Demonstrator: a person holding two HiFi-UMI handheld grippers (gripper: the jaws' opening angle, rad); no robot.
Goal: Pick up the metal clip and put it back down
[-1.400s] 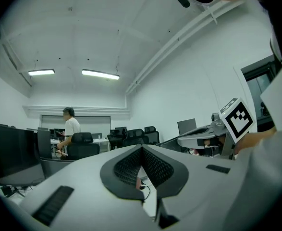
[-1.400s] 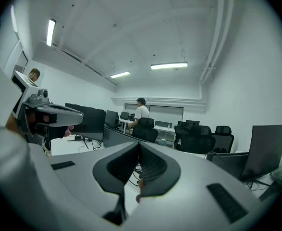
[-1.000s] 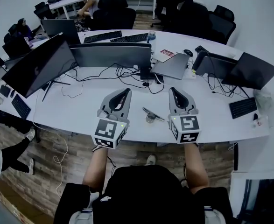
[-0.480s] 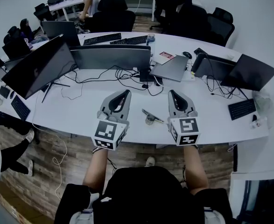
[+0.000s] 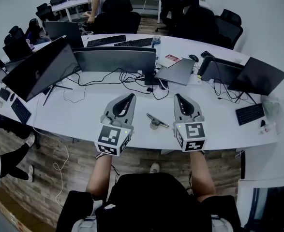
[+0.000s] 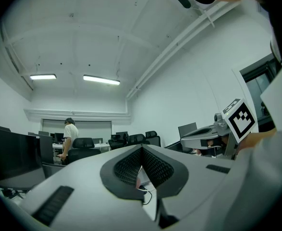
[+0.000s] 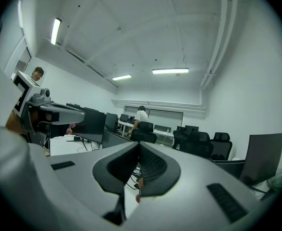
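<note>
1. Hardly anything has changed over the last second. The left gripper (image 5: 130,95) is still held above the near part of the white table (image 5: 79,117). Its jaws are pressed together and nothing is caught between them.
2. The metal clip (image 5: 155,121) lies flat on the table between the two grippers and is touched by neither. It sits where it was a second ago, and only a slight drift of the whole head view can be noticed.
3. The right gripper (image 5: 178,96) is likewise kept fully closed and empty, just to the right of the clip.
4. With the clip down and both claws shut, no lift is judged to be under way. A claw would have to be opened before the clip could be taken.
5. On the left, two dark monitors (image 5: 115,59) are ranged behind the grippers, with a tangle of cables (image 5: 132,79) spread beyond the clip.
6. Further right, a closed laptop (image 5: 176,69) and a keyboard (image 5: 249,112) stand well apart from the clip. Nothing is placed between either gripper and it, so the approach is judged unobstructed.
</note>
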